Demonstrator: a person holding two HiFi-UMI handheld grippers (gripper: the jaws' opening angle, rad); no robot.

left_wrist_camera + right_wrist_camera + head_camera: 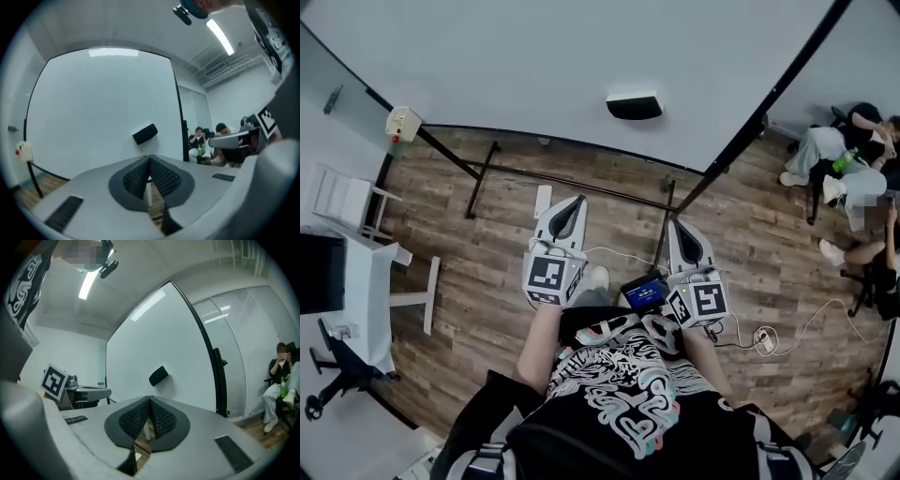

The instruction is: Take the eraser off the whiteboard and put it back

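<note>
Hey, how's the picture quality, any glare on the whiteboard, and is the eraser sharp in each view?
Head view: fisheye bows the whiteboard frame, no glare, the eraser sharp. Left gripper view: a pale glare band along the board's top, eraser slightly soft, corners vignetted black. Right gripper view: a similar glare streak near the top edge, eraser clear.

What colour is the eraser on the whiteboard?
The eraser is black; head view shows it best.
</note>
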